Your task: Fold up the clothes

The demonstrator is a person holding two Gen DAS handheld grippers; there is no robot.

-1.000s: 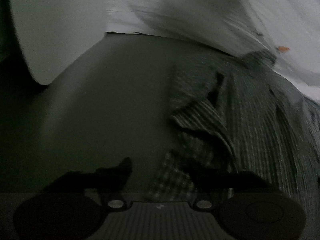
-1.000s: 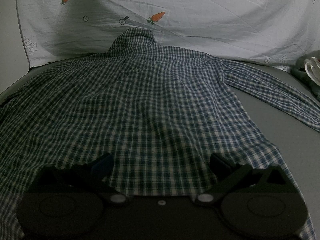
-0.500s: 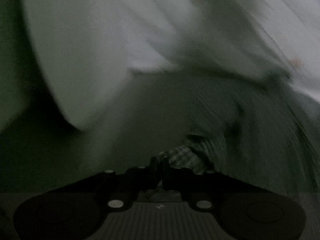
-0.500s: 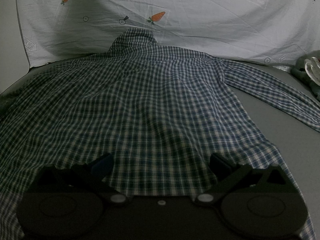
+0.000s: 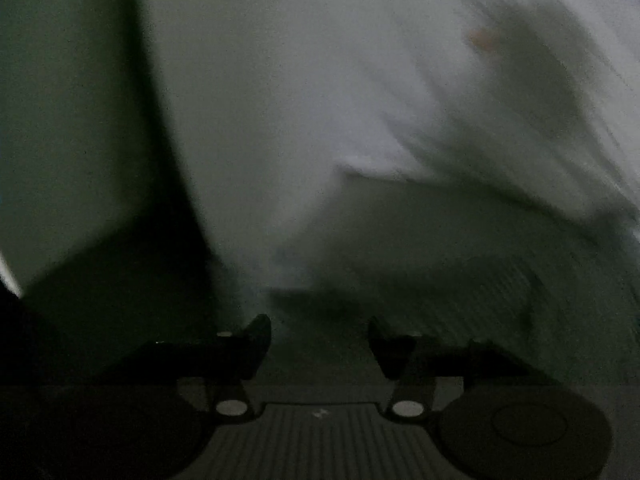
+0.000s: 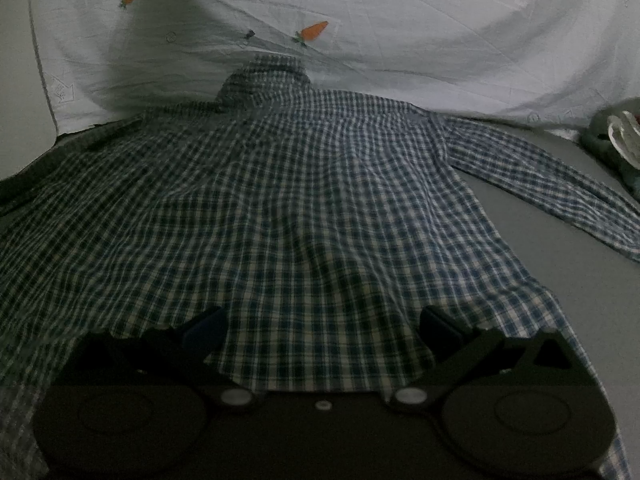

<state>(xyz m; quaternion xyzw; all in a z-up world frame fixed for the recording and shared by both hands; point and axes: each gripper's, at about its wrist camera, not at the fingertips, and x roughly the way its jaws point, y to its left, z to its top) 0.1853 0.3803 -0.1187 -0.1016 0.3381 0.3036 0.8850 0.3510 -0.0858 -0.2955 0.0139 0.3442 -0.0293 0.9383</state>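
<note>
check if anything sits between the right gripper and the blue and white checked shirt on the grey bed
Nothing visible does. The right gripper hangs with jaws wide apart directly over the hem of the blue and white checked shirt, which lies spread flat on the grey bed surface. Only bare fabric shows between the fingers.

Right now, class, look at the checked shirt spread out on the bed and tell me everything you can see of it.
The blue, dark green and white checked cotton-looking shirt lies spread flat, apparently back up, on a grey surface. Its collar points away from the camera and touches a white sheet printed with carrots. One long sleeve stretches out to the right. The fabric is lightly rippled. The near hem lies just beyond the open right gripper, which holds nothing.
</note>
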